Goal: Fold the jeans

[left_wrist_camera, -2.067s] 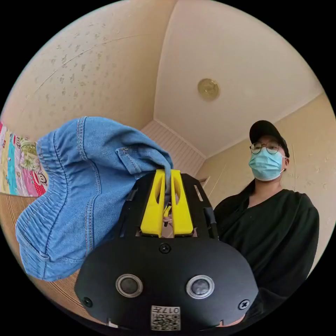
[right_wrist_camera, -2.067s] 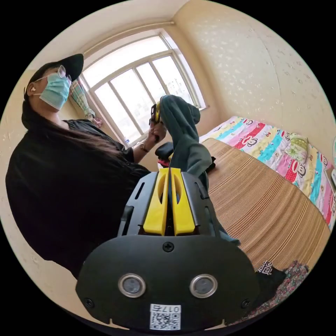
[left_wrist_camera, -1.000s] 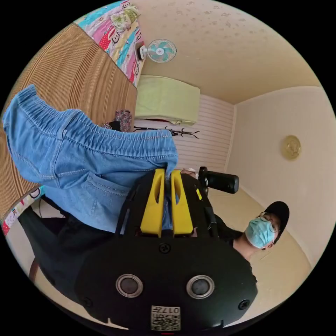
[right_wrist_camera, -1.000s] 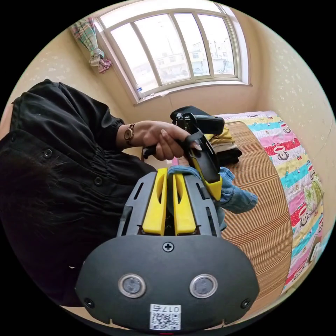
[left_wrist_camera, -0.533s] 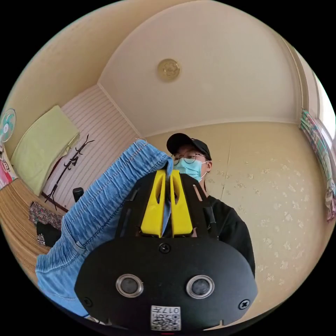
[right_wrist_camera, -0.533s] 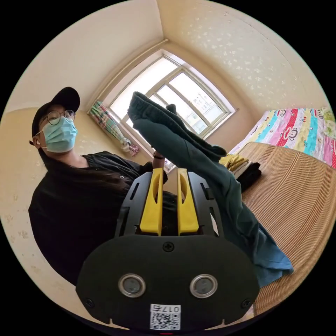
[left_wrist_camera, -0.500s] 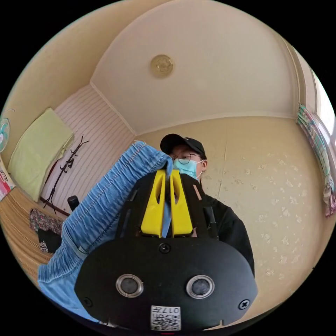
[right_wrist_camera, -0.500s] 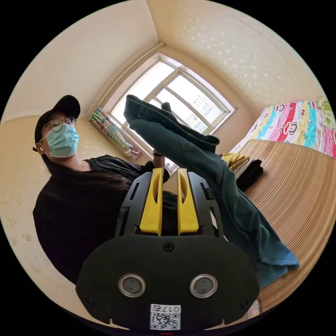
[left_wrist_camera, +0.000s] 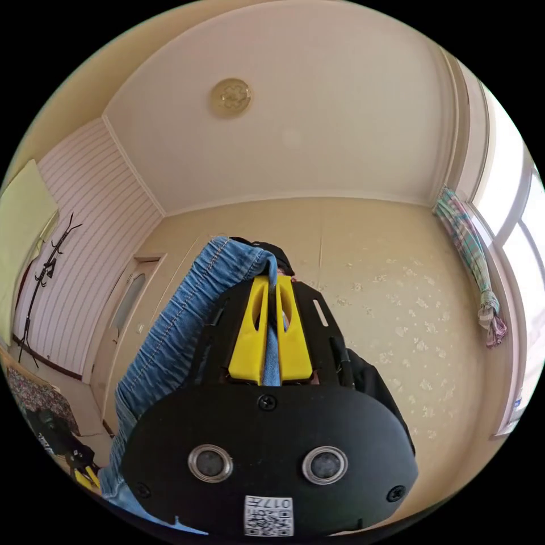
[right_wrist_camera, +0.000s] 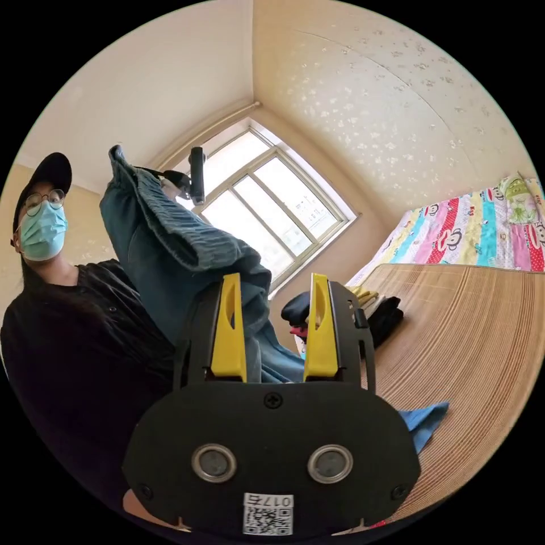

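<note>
The blue jeans [left_wrist_camera: 170,340] hang by their elastic waistband from my left gripper [left_wrist_camera: 271,281], whose yellow jaws are shut on the cloth. In the right gripper view the jeans [right_wrist_camera: 170,238] look dark against the window and hang from the left gripper [right_wrist_camera: 196,167], which is held high. They drape down past my right gripper [right_wrist_camera: 275,278]. Its jaws stand wide open, with a fold of denim lying loose between them by the left-hand jaw. A blue hem [right_wrist_camera: 423,420] of the jeans rests on the bamboo mat [right_wrist_camera: 471,335].
A person in black [right_wrist_camera: 68,318] stands close beside the jeans. A stack of folded clothes [right_wrist_camera: 380,315] sits at the far end of the mat, before the window [right_wrist_camera: 272,204]. A colourful quilt [right_wrist_camera: 477,227] borders the mat. A door [left_wrist_camera: 122,318] and a coat rack [left_wrist_camera: 45,272] stand by the wall.
My right gripper let go of the jeans and its jaws have spread wide. The left gripper keeps its hold and has lifted the waistband higher; both cameras have swung.
</note>
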Demonstrator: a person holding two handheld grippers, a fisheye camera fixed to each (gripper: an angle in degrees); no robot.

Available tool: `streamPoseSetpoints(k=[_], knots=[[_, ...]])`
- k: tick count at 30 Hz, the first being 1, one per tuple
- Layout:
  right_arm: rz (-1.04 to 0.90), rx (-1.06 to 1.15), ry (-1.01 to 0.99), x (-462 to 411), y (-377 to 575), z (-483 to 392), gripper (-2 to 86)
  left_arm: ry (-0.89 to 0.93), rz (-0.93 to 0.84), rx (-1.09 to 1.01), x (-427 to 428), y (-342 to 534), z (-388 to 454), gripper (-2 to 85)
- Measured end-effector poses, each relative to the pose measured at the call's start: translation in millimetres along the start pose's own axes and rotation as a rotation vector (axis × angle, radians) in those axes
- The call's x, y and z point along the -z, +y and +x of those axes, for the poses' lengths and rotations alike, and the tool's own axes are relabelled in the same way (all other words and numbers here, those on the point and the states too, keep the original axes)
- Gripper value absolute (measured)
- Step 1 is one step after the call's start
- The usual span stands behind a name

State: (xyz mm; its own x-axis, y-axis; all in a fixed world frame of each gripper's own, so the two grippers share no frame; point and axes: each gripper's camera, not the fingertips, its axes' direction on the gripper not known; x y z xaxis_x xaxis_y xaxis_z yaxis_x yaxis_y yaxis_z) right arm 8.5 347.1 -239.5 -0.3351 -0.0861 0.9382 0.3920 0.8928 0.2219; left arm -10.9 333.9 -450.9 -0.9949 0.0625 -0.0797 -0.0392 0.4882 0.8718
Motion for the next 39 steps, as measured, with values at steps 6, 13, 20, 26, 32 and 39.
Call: streamPoseSetpoints(k=[6, 13, 20, 26, 32, 39], knots=[[0.124, 0.223, -0.277, 26, -36, -62, 3.6, -0.016, -0.009, -0.005, -16, -2, 17, -0.7], [0.39, 0.468, -0.216, 144, -99, -162, 2.1, -0.324, -0.047, -0.235, -35, -25, 109, -0.7], [0.398, 0.733, 0.03, 187, -178, -315, 1.8, -0.865, -0.026, -0.493, -61, -56, 187, -0.7], [0.445, 0.801, 0.049, 217, -284, -388, 1.7, -1.295, -0.043, -0.694, -111, -128, 206, -0.7], [0.431, 0.538, 0.505, 237, -400, -362, 1.8, -1.663, 0.001, -0.538, -67, -228, 154, -0.6], [0.303, 0.088, 1.015, 253, -565, -106, 1.8, -1.909, 0.161, -0.025, 193, -358, -10, 0.8]])
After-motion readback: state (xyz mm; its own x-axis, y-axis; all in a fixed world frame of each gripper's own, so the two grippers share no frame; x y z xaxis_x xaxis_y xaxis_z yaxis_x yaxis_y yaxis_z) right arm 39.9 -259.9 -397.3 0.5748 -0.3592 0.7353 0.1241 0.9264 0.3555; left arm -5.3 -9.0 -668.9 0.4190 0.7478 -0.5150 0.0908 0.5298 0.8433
